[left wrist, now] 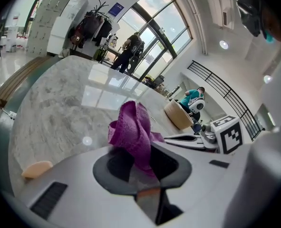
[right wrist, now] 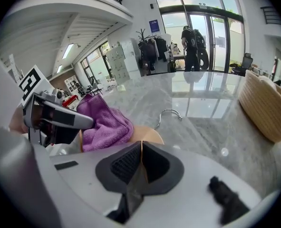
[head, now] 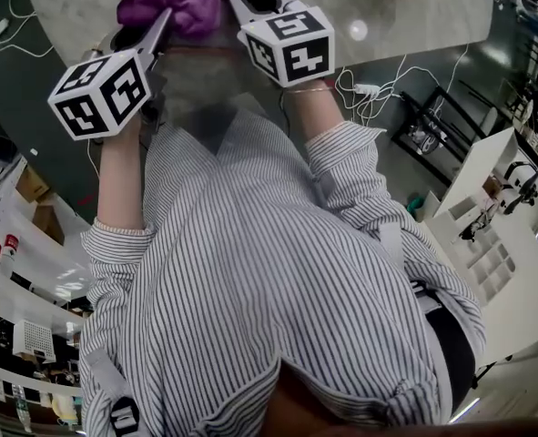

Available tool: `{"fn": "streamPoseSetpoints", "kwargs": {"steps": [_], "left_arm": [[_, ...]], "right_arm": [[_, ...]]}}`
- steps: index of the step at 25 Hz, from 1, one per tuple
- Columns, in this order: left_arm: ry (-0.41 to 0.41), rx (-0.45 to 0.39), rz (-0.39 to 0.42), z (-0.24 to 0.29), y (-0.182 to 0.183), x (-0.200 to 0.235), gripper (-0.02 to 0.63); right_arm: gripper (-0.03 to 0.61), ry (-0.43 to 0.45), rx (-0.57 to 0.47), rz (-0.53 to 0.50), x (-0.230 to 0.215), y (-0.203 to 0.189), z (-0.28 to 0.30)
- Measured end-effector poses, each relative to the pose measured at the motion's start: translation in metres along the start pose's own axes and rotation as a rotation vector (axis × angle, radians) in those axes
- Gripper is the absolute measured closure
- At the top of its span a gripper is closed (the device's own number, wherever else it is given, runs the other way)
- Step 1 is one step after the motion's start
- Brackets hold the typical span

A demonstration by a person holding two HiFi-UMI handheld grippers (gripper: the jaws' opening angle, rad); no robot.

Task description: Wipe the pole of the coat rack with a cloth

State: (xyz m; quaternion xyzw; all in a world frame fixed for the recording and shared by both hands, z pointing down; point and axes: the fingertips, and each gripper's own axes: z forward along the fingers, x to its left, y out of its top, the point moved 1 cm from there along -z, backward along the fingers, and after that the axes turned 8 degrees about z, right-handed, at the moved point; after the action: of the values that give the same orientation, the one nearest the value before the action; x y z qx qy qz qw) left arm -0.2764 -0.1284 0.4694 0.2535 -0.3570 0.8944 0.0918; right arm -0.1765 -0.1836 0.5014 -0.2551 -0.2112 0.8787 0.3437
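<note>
left gripper (head: 159, 27): clamping a bunched purple cloth (left wrist: 133, 132) between its jaws. Most of the fabric is sticking up and out past the tips.
right gripper (right wrist: 140, 163): jaws pressed together with pads touching and nothing between them. It's hovering just beside the left gripper, on its right.
cloth position: sitting in the left jaws, over the marble table (left wrist: 54, 103). Can't tell whether its underside is touching the tabletop.
coat rack (left wrist: 96, 19): one carrying dark garments is standing far across the hall by the glass doors, well apart from both grippers. Can't tell whether it's the rack meant.
pole: not coming within reach in any view, and nothing is touching it.
clutter: a wicker basket (right wrist: 266, 106) is sitting on the table off to the right. A bent metal wire (right wrist: 169, 114) is lying on the table ahead of the right gripper.
person: standing at the table edge in a striped shirt, holding both forearms out over it.
progress: I'm reading this as early. Cloth pickup is looking done and wiping isn't started.
remaining: carrying the cloth to the rack, pressing it onto the pole, running it along the length.
risk: the cloth is looking pinched at one fold only, so it's probably going to flop. The right gripper may be needed for steadying it.
</note>
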Motion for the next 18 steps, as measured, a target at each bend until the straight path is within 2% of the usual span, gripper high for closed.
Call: {"fn": "streamPoseSetpoints", "kwargs": {"steps": [18], "left_arm": [[0.091, -0.067, -0.099, -0.052, -0.016, 0.033, 0.52]], "right_arm": [[0.561, -0.01, -0.016, -0.033, 0.009, 0.003, -0.001]]}}
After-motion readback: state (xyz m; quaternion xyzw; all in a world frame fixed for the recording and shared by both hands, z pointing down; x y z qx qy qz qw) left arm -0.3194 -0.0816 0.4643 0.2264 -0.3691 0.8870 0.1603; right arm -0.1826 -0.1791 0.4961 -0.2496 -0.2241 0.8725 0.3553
